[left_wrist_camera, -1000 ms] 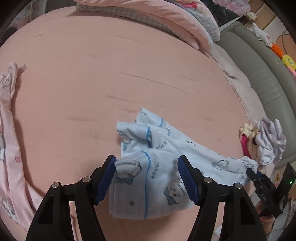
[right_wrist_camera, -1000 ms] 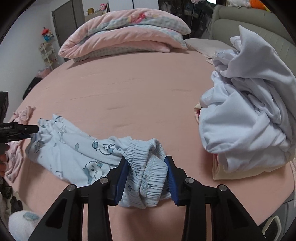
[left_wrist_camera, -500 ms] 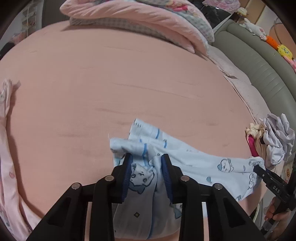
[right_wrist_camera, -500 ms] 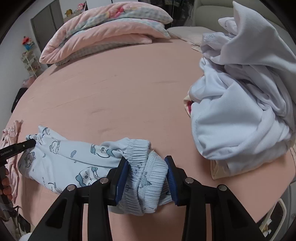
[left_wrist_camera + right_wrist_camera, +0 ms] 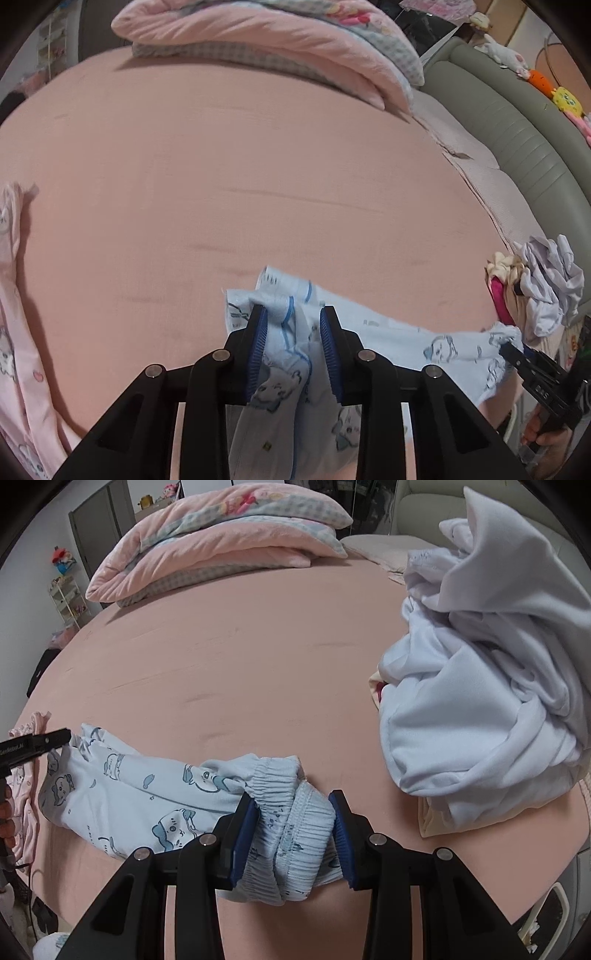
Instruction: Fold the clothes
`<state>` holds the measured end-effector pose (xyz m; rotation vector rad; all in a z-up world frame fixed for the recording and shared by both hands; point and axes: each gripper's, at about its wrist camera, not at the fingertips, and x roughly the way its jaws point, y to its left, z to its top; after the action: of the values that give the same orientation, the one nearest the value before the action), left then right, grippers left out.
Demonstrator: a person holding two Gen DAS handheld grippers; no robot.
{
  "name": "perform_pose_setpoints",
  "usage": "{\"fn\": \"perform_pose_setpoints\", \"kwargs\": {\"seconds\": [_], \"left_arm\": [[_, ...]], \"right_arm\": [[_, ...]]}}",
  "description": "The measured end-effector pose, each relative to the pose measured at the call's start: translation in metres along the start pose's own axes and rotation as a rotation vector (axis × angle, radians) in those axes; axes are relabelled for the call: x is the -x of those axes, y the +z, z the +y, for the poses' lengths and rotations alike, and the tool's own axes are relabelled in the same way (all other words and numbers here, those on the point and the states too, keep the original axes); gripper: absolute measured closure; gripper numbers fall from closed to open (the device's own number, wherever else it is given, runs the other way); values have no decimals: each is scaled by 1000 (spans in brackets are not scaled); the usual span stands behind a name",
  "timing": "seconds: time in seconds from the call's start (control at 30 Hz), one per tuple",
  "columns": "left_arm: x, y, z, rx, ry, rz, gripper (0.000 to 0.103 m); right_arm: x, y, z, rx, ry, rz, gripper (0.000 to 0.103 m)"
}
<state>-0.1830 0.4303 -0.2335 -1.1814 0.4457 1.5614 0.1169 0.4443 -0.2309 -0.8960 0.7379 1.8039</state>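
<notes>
Light, floppy trousers (image 5: pixel 140 794) stretched across the bed (image 5: pixel 229 664) beside the white laundry heap (image 5: pixel 491 709) — left gripper (image 5: pixel 293 347) pinching the leg cuffs, right gripper (image 5: pixel 293 830) pinching the bunched waistband. Best held by those thicker hems — limp elsewhere.

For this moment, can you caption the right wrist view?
Right gripper clamps the elastic waistband of light blue printed trousers on a pink bed, beside a white clothes pile.

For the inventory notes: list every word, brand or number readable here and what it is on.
"GeoRobot.AI", partly cut off, on the left gripper, right wrist view.
White letters on the right gripper, left wrist view: too blurred to read.
Small print on the blue pyjama trousers: too small to read.
</notes>
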Motion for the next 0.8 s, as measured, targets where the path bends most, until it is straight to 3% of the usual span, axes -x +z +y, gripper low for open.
{"fn": "perform_pose_setpoints", "kwargs": {"seconds": [0.07,0.13,0.27,0.4,0.47,0.53,0.63,0.8], "left_arm": [[4,-6,5,23,20,23,64],[8,-12,8,43,24,20,38],[5,-20,9,64,-35,20,36],[-11,-24,11,49,-11,46,37],[-13,-27,9,45,-6,5,40],[-8,-30,8,37,-39,-40,74],[-6,-26,-3,-9,-36,-62,83],[2,-15,-15,-36,-53,-98,84]], "right_arm": [[0,0,0,6,-1,-3,65],[-1,-1,1,12,-5,-1,65],[-2,-4,0,1,-4,1,65],[-6,-4,-1,-11,7,14,67],[-8,-6,-2,-8,15,14,73],[-7,-8,1,-1,20,12,80],[-1,-7,0,-9,33,-5,81],[5,-3,-5,-46,82,-14,81]]}}
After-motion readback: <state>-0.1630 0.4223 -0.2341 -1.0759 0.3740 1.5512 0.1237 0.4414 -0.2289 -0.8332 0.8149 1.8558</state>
